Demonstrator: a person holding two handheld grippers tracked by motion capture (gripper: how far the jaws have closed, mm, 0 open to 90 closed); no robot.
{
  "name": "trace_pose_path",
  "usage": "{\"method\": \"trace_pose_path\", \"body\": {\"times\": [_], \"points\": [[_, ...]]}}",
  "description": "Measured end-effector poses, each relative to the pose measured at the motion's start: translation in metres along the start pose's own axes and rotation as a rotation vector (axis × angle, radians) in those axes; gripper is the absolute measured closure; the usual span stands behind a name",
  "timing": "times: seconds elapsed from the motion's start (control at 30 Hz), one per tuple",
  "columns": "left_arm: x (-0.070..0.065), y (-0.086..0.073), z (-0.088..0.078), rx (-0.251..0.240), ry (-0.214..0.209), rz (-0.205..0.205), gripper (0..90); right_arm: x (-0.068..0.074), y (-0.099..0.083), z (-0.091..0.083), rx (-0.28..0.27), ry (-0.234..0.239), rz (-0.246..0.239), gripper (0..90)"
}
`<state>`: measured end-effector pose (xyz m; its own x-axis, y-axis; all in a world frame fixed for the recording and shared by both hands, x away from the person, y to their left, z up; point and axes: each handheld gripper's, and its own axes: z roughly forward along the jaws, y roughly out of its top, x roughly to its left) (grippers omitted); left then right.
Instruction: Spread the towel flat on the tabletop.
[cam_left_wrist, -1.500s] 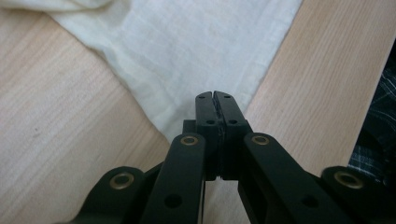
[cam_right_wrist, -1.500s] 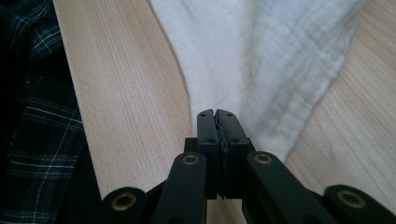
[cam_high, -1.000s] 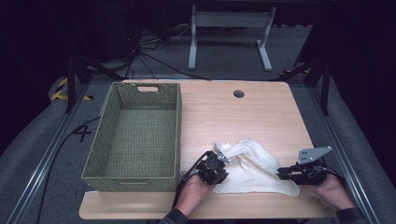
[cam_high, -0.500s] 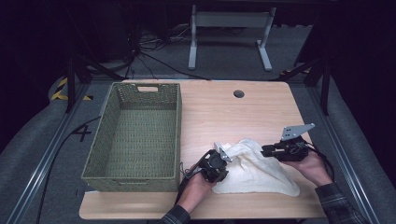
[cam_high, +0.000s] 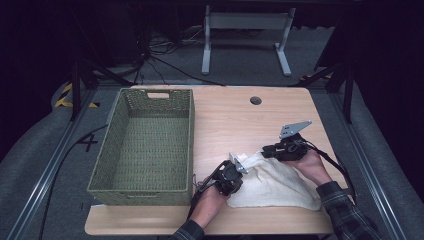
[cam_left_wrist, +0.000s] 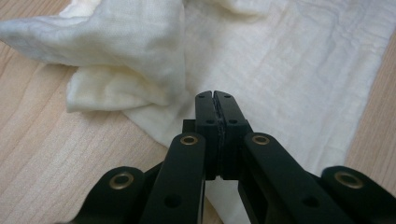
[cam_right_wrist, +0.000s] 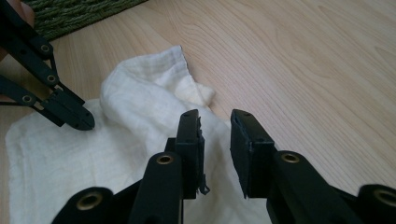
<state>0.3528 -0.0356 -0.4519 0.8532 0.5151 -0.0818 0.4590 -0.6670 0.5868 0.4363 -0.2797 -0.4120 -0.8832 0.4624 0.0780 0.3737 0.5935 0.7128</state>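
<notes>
The white cloth (cam_high: 272, 182) lies bunched at the lower right of the counter (cam_high: 235, 120), not yet folded flat or put in the green basket (cam_high: 145, 145) at the left, while the left tool (cam_high: 239, 167) is pinched shut on its edge and the right tool (cam_high: 266, 151) hangs open over its top.

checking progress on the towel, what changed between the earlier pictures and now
The right gripper moved from the table's right edge leftward to the crumpled cream cloth towel, jaws apart. The left gripper has just closed its jaws and now stands shut over the towel's near-left edge; whether cloth is pinched is unclear. The left hand, the green woven basket and the wooden table stayed put.
</notes>
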Motion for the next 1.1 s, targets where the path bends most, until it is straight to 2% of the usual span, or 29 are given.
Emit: {"method": "trace_pose_path", "body": {"times": [0.07, 0.1, 0.13, 0.2, 0.37, 0.43, 0.47, 0.67, 0.7, 0.73, 0.8, 0.9, 1.0, 1.1], "points": [[0.000, 0.000, 0.001, -0.010, -0.006, -0.012, 89.4, -0.003, 0.000, 0.011, 0.021, 0.007, 0.003, 75.9], [0.000, -0.001, 0.000, -0.011, -0.005, -0.014, 89.4, -0.003, 0.000, 0.011, 0.021, 0.007, 0.003, 75.9], [0.000, -0.001, 0.000, -0.005, -0.004, -0.007, 89.4, -0.005, -0.003, 0.015, 0.040, 0.001, 0.004, 81.8], [0.000, -0.001, 0.000, -0.007, -0.004, -0.007, 89.4, -0.005, -0.004, 0.015, 0.042, 0.009, 0.006, 88.3], [0.000, -0.001, 0.000, -0.006, -0.004, -0.002, 89.4, -0.003, -0.003, 0.011, 0.034, -0.016, -0.009, 89.4], [0.000, -0.001, -0.001, 0.003, -0.002, 0.003, 89.5, -0.006, -0.003, 0.003, 0.020, -0.067, -0.017, 89.5], [0.000, -0.001, 0.000, -0.006, -0.007, -0.007, 89.4, -0.007, -0.004, 0.000, 0.014, -0.074, -0.012, 89.6], [0.000, -0.001, -0.001, -0.003, -0.008, -0.006, 89.5, -0.019, -0.012, -0.024, -0.035, -0.142, 0.029, 89.8], [0.000, -0.001, -0.001, -0.003, -0.008, -0.006, 89.5, -0.019, -0.012, -0.024, -0.035, -0.142, 0.029, 89.8], [0.000, -0.001, -0.001, -0.002, -0.010, -0.007, 89.4, -0.023, -0.015, -0.031, -0.044, -0.175, 0.040, 89.8], [0.000, -0.002, -0.001, -0.001, -0.011, -0.011, 89.5, -0.027, -0.018, -0.037, -0.054, -0.193, 0.056, 89.9], [0.000, -0.002, -0.001, 0.000, -0.011, -0.009, 89.5, -0.034, -0.023, -0.046, -0.061, -0.236, 0.080, 89.9], [0.000, -0.002, -0.001, 0.000, -0.009, -0.009, 89.5, -0.041, -0.030, -0.054, -0.053, -0.301, 0.111, 90.0], [0.000, -0.002, -0.001, 0.000, -0.008, -0.010, 89.5, -0.044, -0.035, -0.055, -0.030, -0.329, 0.125, 89.9]]}}
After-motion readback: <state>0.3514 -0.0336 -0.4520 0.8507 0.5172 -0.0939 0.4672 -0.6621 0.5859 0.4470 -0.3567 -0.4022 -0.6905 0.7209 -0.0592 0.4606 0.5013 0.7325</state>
